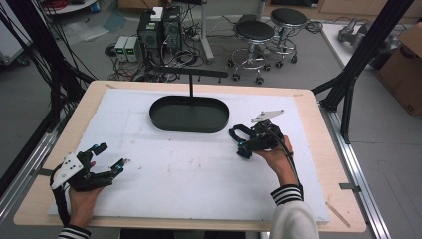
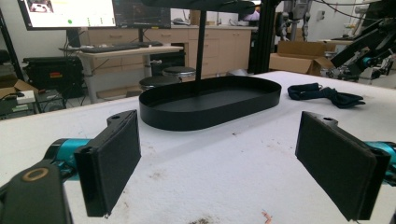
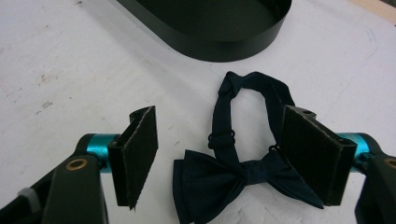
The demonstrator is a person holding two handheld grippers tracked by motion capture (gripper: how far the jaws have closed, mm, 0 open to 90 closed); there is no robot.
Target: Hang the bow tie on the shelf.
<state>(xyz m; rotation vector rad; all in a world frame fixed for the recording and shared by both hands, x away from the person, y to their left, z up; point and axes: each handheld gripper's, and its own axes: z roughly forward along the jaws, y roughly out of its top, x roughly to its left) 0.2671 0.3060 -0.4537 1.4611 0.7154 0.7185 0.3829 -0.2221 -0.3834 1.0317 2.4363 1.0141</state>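
The person is working at a white-covered desk [image 1: 149,164] with a tool in each hand, and the job in hand looks like picking up a dark bow tie [image 3: 233,179] and putting it on the black oval tray stand [image 1: 189,114]. The bow tie is lying flat on the desk just in front of the tray's near right end, its strap looping up toward the tray wall and its bow nearest the right tool [image 3: 224,158]. That tool is hovering low over the tie with its jaws released: the bow is sitting between the two pads, but neither pad is pressing on it, though the right pad is overlapping the bow's right wing in the right gripper view. The left tool [image 1: 107,159] is resting at the desk's near left corner, well apart from the tie, jaws spread wide and grasping nothing. As far as I can judge, the task is only beginning: the approach is nearly made, the tray is holding nothing, and the clenching, lifting and placing are all left to do.
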